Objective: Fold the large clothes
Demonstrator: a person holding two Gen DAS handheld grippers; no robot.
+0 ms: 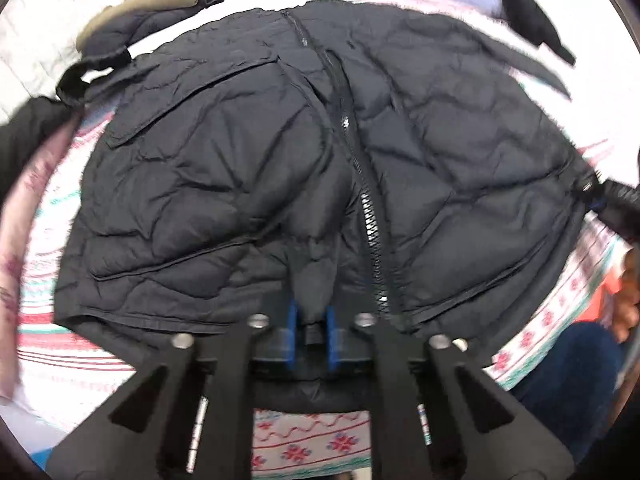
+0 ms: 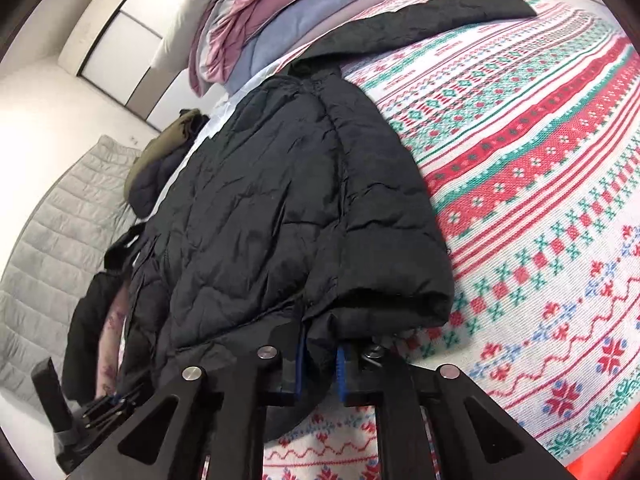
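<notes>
A large black quilted jacket (image 1: 248, 168) lies front up on the patterned bedspread (image 1: 312, 444), its zipper (image 1: 372, 232) running down the middle. My left gripper (image 1: 313, 334) is shut on a fold of the jacket's bottom hem near the zipper. In the right wrist view the jacket (image 2: 280, 216) lies along the bed, one side folded over. My right gripper (image 2: 319, 372) is shut on the jacket's edge by the folded side. The other gripper shows at the lower left of the right wrist view (image 2: 100, 404) and at the right edge of the left wrist view (image 1: 618, 208).
Folded pink and blue bedding (image 2: 256, 20) is piled at the head of the bed. An olive and dark garment (image 2: 160, 168) lies beyond the jacket. A grey quilted mat (image 2: 52, 240) lies beside the bed. The red, green and white bedspread (image 2: 540, 200) spreads to the right.
</notes>
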